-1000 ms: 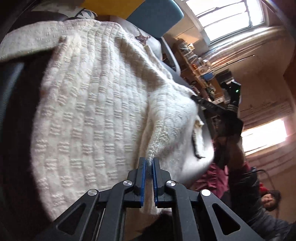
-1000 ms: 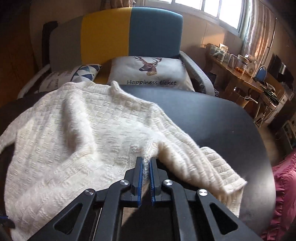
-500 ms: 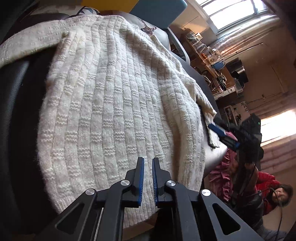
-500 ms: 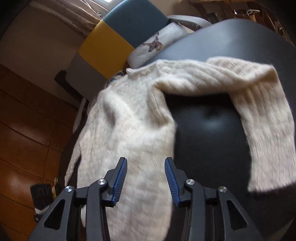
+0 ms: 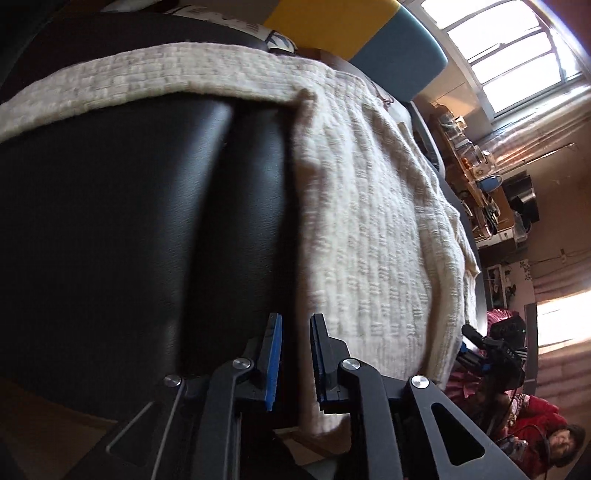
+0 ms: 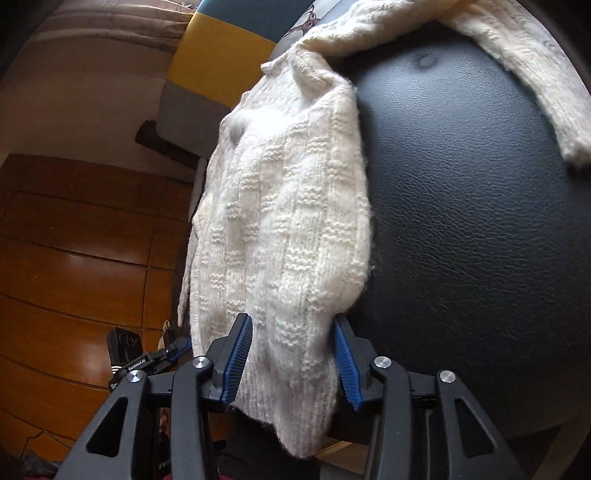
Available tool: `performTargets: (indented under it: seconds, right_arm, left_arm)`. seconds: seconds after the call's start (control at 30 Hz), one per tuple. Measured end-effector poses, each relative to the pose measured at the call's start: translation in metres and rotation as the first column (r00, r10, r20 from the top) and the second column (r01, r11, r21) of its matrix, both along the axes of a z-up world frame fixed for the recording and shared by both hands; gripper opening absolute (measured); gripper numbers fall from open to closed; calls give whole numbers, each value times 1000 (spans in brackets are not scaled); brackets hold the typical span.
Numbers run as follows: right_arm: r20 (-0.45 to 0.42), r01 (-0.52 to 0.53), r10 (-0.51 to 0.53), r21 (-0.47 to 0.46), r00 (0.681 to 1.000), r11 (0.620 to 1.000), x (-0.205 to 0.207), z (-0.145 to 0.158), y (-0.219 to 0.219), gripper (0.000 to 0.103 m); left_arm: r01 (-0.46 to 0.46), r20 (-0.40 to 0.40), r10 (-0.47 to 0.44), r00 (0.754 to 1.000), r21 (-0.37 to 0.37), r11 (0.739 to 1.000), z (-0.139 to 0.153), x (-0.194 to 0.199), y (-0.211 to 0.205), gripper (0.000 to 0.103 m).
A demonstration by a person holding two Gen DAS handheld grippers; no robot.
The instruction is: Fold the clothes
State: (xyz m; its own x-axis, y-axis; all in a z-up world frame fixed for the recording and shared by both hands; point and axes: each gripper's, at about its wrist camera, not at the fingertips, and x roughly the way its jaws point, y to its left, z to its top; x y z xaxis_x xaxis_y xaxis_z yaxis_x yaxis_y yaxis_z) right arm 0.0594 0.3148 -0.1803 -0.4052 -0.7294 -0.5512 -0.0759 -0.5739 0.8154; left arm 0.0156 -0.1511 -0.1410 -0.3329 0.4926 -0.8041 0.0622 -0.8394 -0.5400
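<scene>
A cream knitted sweater (image 5: 369, 221) lies spread on a round black leather table (image 5: 147, 221), one sleeve (image 5: 129, 85) stretched across the far side. My left gripper (image 5: 296, 319) is narrowly open at the sweater's side edge near the hem, with only table and that edge in the gap. In the right wrist view the sweater (image 6: 288, 206) runs away from me over the table (image 6: 461, 221), its other sleeve (image 6: 517, 55) lying out to the right. My right gripper (image 6: 292, 319) is wide open, and the sweater's lower corner lies between the unclamped fingers.
A sofa with a yellow and blue back (image 5: 399, 55) and a deer cushion (image 6: 306, 26) stands behind the table. A cluttered desk (image 5: 480, 184) is at the right. A person in red (image 5: 535, 443) sits low beyond the table edge. Wood panelling (image 6: 74, 258) fills the left.
Both grippers let go of the sweater fold they pinched a second ago. The left one slid to the sweater's side edge and opened a little. The right one opened wide and came down over the lower corner.
</scene>
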Motion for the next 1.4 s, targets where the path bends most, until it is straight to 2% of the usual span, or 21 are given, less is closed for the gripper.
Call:
performTargets:
  seconds: [0.1,0.23,0.4,0.47,0.53,0.57,0.67,0.7,0.77,0.87,0.93,1.0,1.03,1.1,1.2,1.27,1.4]
  right_arm:
    - [-23,-11,12,29,1000,1000,1,2,-6,45]
    - [-56,-10,13,45,998,999,7,3,-9,45]
    - [-52,-29,31,45,998,999,8,2,-11,44]
    - [-41,-27,30,76,999,997,7,3,-12,34]
    - [-51,-39,48,166,998,985,8,6,-18,17]
    - [-59,-50,64,208,996,977,8,10,-22,16]
    - [-74,-82,111,324,991,942,6,20,-38,13]
    - [-78,-91,128,362,989,928,5,24,-43,12]
    - [-124,-82,141,391,982,917,4,48,-44,12]
    - [-218,-49,149,409,964,911,2,96,-37,12]
    - [-274,-25,148,408,950,913,7,128,-30,12]
    - [-294,-18,153,416,944,909,9,151,-18,12]
    - [-282,-16,147,420,948,908,-3,152,-16,12]
    - [-194,-40,148,472,970,881,-5,132,-14,12]
    - [-59,-84,138,543,989,835,-7,101,-11,16]
    - [-10,-68,86,522,996,850,-9,80,-2,20]
    - [-27,-3,18,460,999,888,0,74,20,23]
  left_arm:
    - [10,8,-11,1000,34,999,-10,10,-2,15]
    - [53,-10,-53,999,70,996,-16,7,18,15]
    - [73,-14,-72,997,140,988,-20,-3,41,15]
    - [79,-15,-77,997,156,985,-21,-6,47,15]
    - [87,-16,-86,996,170,982,-21,-9,52,15]
    - [96,-23,-93,995,172,980,-20,-10,56,15]
    - [105,-53,-97,994,155,982,-13,-14,66,5]
    - [96,-54,-88,995,182,979,-9,-17,67,0]
    - [74,-93,-51,994,257,964,10,-21,62,0]
    - [57,-203,20,979,365,929,64,-21,31,0]
    - [43,-260,67,963,396,917,92,-16,6,0]
    - [11,-286,115,951,404,915,108,-11,-17,0]
    - [-16,-278,138,951,398,917,108,-9,-26,0]
    - [-55,-241,148,959,356,933,97,-5,-36,0]
    - [-78,-130,122,984,300,951,60,1,-44,0]
    - [-120,-60,140,988,267,956,37,7,-45,0]
    - [-188,35,185,982,235,954,3,17,-54,0]
